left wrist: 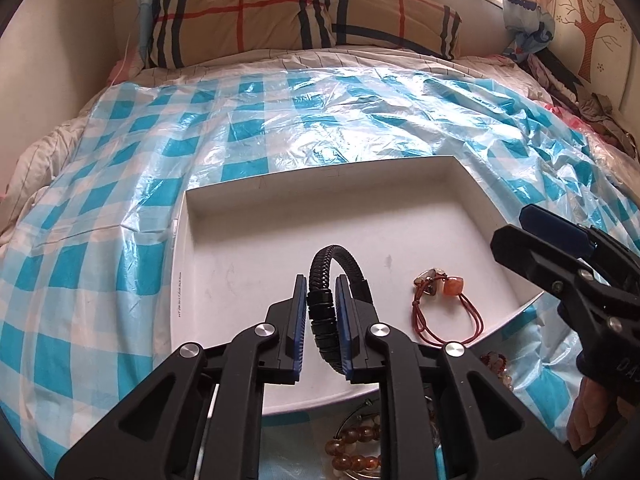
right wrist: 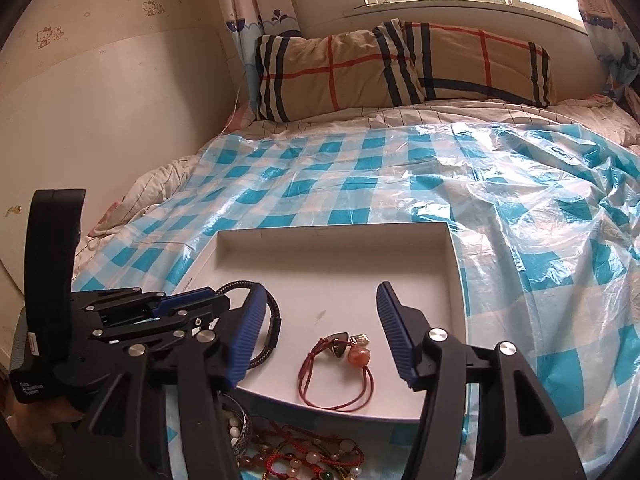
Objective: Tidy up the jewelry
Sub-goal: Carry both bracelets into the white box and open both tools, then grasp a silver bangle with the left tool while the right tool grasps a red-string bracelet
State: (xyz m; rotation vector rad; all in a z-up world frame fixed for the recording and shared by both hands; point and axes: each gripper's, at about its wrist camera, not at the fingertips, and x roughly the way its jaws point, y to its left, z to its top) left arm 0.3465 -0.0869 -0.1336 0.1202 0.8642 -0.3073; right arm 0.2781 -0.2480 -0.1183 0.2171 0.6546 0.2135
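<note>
Left tool grips black bracelet; right tool gapes; beads perhaps partly hidden.

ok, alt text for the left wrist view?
The left gripper pinches a black braided bracelet over a white tray on a blue-checked plastic sheet. A red cord bracelet lies in the tray; the right gripper is at the right edge.

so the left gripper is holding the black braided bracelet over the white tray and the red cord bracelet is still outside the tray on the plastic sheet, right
Not quite. The red cord bracelet already lies inside the white tray, as the right wrist view shows. The rest holds: the left gripper grips the black braided bracelet over the tray.
</note>
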